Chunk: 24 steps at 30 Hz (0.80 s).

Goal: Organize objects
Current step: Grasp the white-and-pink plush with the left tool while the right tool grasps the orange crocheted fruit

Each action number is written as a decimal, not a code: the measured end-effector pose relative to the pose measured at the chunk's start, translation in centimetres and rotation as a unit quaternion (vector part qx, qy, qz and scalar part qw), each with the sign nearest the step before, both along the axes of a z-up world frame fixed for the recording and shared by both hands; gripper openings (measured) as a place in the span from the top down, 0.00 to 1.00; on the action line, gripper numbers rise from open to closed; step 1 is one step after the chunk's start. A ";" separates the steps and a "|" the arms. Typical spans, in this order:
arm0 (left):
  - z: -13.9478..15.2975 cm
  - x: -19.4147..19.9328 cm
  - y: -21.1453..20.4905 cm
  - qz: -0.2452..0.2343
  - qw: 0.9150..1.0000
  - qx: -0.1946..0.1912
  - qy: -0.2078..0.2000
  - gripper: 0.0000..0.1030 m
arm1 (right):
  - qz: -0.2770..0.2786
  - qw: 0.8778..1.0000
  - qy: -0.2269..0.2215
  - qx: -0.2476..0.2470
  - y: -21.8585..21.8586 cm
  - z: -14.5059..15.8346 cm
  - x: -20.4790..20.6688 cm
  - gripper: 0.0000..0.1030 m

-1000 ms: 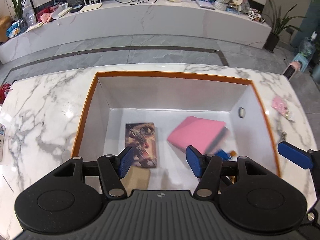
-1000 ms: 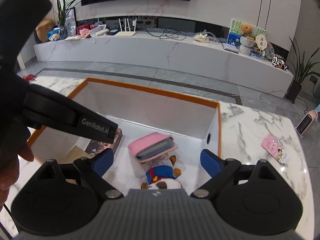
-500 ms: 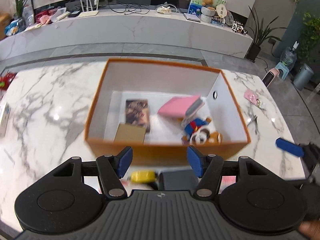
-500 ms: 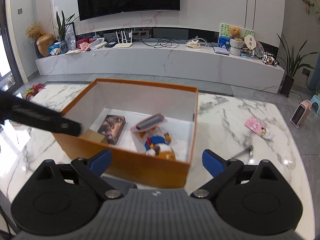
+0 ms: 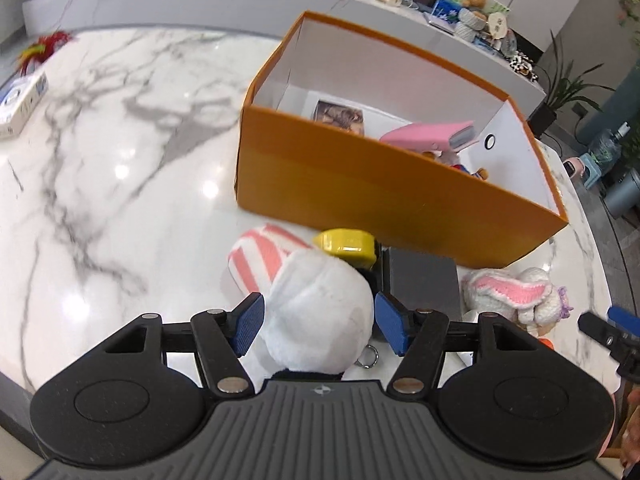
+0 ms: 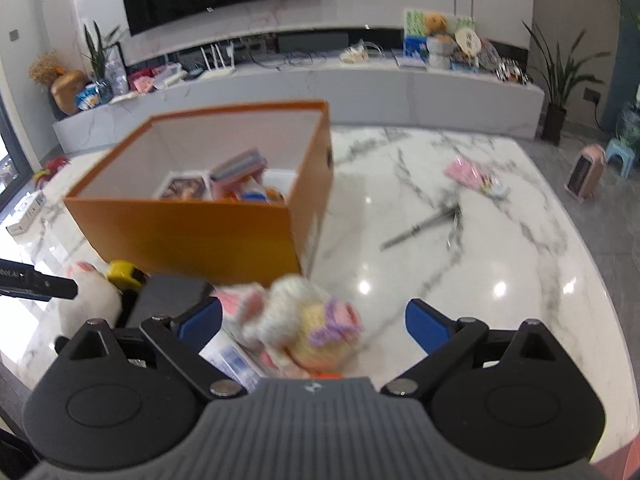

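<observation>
So the left gripper (image 5: 319,330) is spread wide with a white plush toy (image 5: 320,312) sitting right between its blue pads, low in the middle of the left wrist view; the pads look just beside it rather than squeezing, can't tell if they touch. Its pink-and-white striped part (image 5: 260,256) pokes out toward the left. Just above it there's a yellow tape measure (image 5: 346,245) and a dark grey flat box (image 5: 424,284), both tucked against the front wall of the orange box (image 5: 380,192), which fills the upper right of the frame on the marble worktop (image 5: 120,184). Inside the orange box you can see a picture card (image 5: 340,114), a pink wallet (image 5: 430,140) and a bit of a plush doll at the right end. The right gripper (image 6: 314,324) is also wide open, holding nothing, with a crocheted bunny (image 6: 304,320) lying between its fingers at lower centre of the right wrist view, pretty blurry. Further right on the worktop are a small pink packet (image 6: 468,172) and a thin metal tool (image 6: 424,226).
</observation>
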<state>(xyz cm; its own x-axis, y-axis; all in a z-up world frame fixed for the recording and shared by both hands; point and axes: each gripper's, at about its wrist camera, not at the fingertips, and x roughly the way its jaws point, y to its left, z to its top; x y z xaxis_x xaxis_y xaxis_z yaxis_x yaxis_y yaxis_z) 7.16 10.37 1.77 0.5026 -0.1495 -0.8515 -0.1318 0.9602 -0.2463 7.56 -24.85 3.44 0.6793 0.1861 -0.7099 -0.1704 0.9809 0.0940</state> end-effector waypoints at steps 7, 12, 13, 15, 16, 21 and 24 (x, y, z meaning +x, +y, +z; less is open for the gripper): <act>-1.1 0.1 -0.4 -0.005 1.000 0.008 0.007 0.30 | 0.013 0.998 0.065 0.010 -0.4 -2.5 0.9 0.05; -1.4 0.2 -0.4 0.000 1.000 0.014 0.002 0.29 | 0.023 0.996 0.082 -0.001 0.0 -3.7 0.8 0.05; -1.4 0.2 -0.4 0.000 1.000 0.017 0.002 0.29 | 0.025 0.996 0.086 -0.003 0.2 -3.9 1.0 0.05; -1.4 0.3 -0.5 -0.002 1.000 0.018 -0.001 0.28 | 0.027 0.995 0.095 -0.011 0.3 -4.5 1.2 0.05; -1.4 0.3 -0.5 -0.002 1.000 0.018 -0.003 0.26 | 0.028 0.995 0.100 -0.016 0.5 -4.8 1.4 0.05; -1.9 0.6 -0.4 0.002 1.000 0.023 -0.003 0.22 | 0.026 0.993 0.114 -0.020 0.4 -5.7 1.7 0.05; -2.4 0.9 -0.4 0.002 1.000 0.023 0.006 0.18 | 0.025 0.993 0.116 -0.020 0.3 -5.8 1.7 0.05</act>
